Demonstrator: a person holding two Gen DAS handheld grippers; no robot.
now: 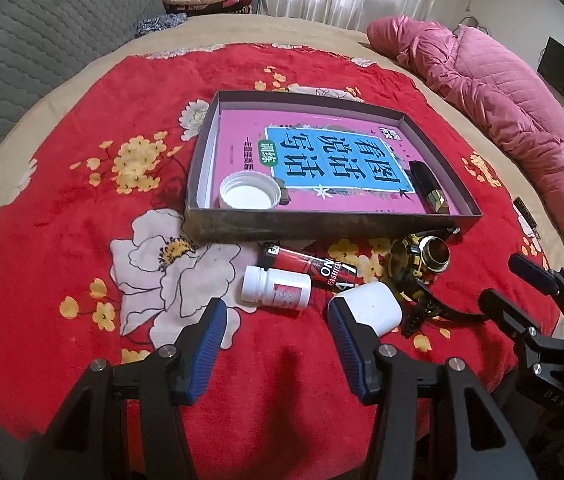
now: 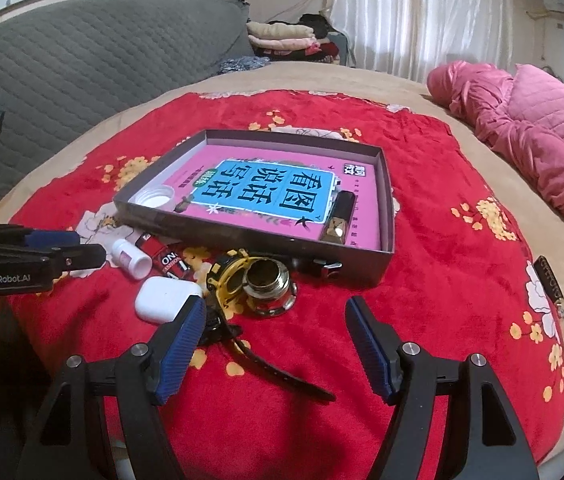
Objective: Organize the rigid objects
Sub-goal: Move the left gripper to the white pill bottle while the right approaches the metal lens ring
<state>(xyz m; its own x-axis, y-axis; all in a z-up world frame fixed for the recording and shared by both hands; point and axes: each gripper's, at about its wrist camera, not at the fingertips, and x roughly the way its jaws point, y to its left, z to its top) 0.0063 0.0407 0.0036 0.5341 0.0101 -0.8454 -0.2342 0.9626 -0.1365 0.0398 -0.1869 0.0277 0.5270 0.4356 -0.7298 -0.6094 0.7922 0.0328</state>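
My left gripper stands open over the red flowered blanket with nothing between its pads. Just ahead lie a white pill bottle on its side, a red tube and a white earbud case beside the right pad. My right gripper is also open and empty. It hovers before a yellow-black watch and a round metal piece. Behind these sits a shallow grey box that holds a pink book, a white cap and a black-gold lipstick.
A pink quilt lies bunched along the bed's far right. A grey padded headboard and folded clothes stand behind. A small dark tag lies near the right bed edge. The left gripper reaches in from the left.
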